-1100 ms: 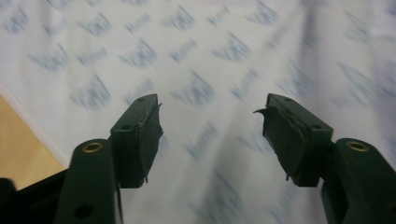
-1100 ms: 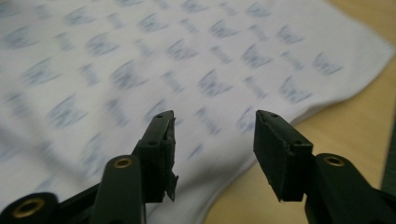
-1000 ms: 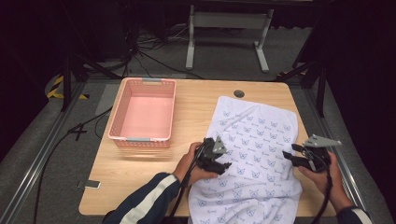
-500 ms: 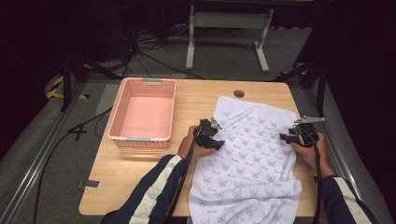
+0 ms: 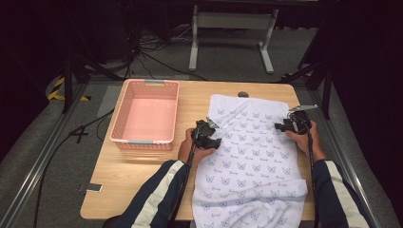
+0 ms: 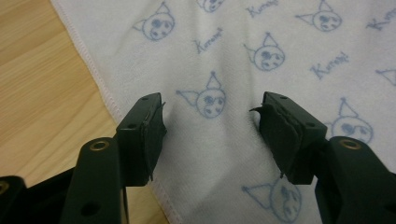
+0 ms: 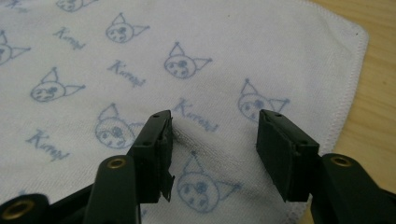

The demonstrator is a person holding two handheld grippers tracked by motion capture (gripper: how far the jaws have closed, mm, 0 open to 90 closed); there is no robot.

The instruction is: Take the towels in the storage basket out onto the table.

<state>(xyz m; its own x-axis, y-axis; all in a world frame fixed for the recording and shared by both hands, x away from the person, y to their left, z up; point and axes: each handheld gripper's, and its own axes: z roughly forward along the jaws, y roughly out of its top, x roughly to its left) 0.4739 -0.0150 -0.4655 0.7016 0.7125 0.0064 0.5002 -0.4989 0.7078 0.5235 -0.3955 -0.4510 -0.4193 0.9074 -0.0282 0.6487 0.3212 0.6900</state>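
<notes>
Lying flat on the wooden surface (image 5: 142, 190), the white towel (image 5: 252, 161) printed with blue cat faces is spread lengthwise toward the person, its near end hanging over the six o'clock edge, which leaves both long hems free to be gripped. The left gripper (image 5: 211, 135) sits at the towel's nine o'clock hem, and the left gripper view shows its fingers (image 6: 144, 135) apart, straddling the cloth just inside the stitched edge, having just been closing in a little with no fold pinched between them yet. The right gripper (image 5: 285, 127) mirrors it at the three o'clock hem near the far corner; the right gripper view shows those fingers (image 7: 156, 154) apart as well, over the printed cloth with the hem just beside them. Placing one gripper on each side at matching height probably sets up a symmetrical pinch for folding or lifting. The pink basket (image 5: 145, 142) stands empty at nine o'clock of the towel, likely the destination.
</notes>
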